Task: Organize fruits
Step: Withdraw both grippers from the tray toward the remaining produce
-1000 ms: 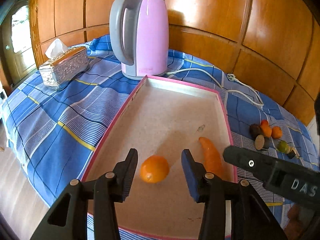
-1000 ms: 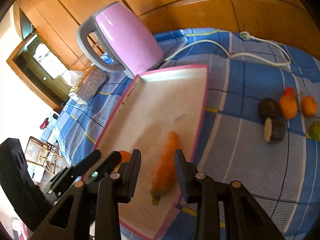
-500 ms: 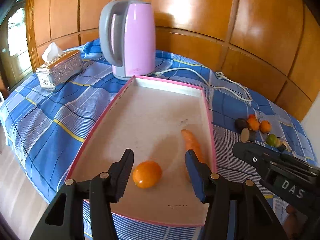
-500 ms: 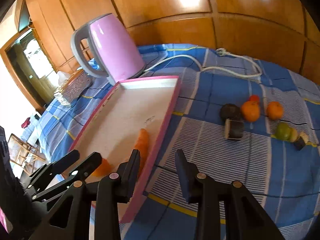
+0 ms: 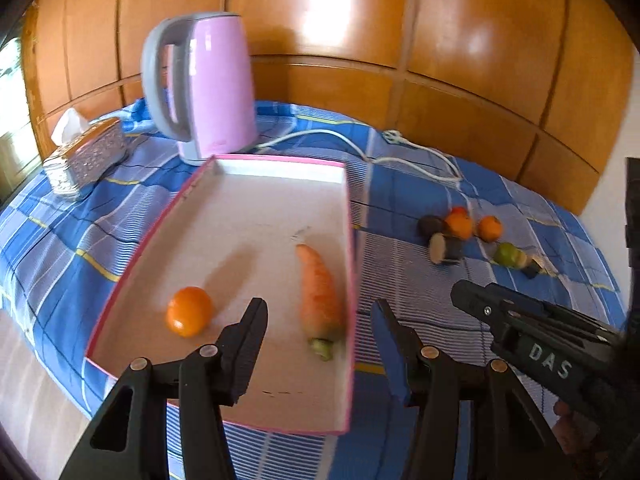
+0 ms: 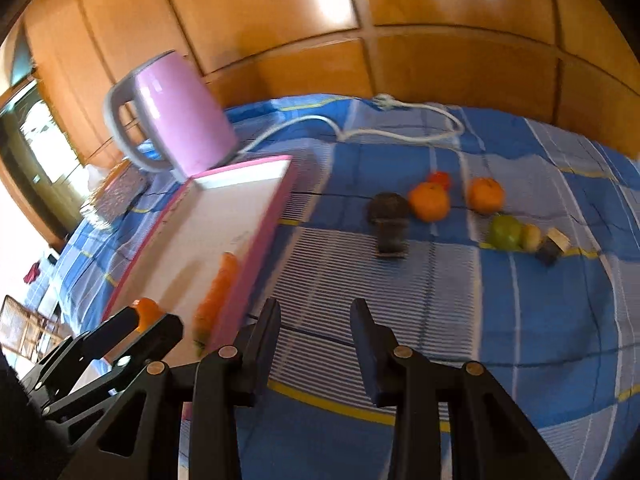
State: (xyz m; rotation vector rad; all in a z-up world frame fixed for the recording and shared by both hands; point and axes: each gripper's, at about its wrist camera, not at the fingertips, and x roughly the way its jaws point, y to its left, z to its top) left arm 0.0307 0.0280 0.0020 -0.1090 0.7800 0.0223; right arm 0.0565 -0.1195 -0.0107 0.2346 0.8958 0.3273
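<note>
1. We work over a blue checked cloth [image 5: 56, 240] on a table, with wood panelling [image 5: 472, 56] behind it.
2. Nearest us, our left gripper [image 5: 318, 336] hangs above the near end of the pink-rimmed tray [image 5: 349, 240], its jaws spread with nothing between them.
3. Our right gripper [image 6: 316, 340] hovers over bare cloth just right of the tray, jaws parted and empty.
4. In the tray, an orange [image 5: 189, 311] lies near the left rim, and a carrot [image 5: 319, 296] lies along the right rim.
5. Farther right on the cloth sits a loose cluster: two oranges [image 6: 430, 201], a green fruit [image 6: 505, 232], dark pieces [image 6: 390, 220].
6. Beyond the tray stands a pink kettle [image 5: 208, 88], its white cord [image 5: 400, 156] trailing right, and a tissue box [image 5: 86, 152] to its left.
</note>
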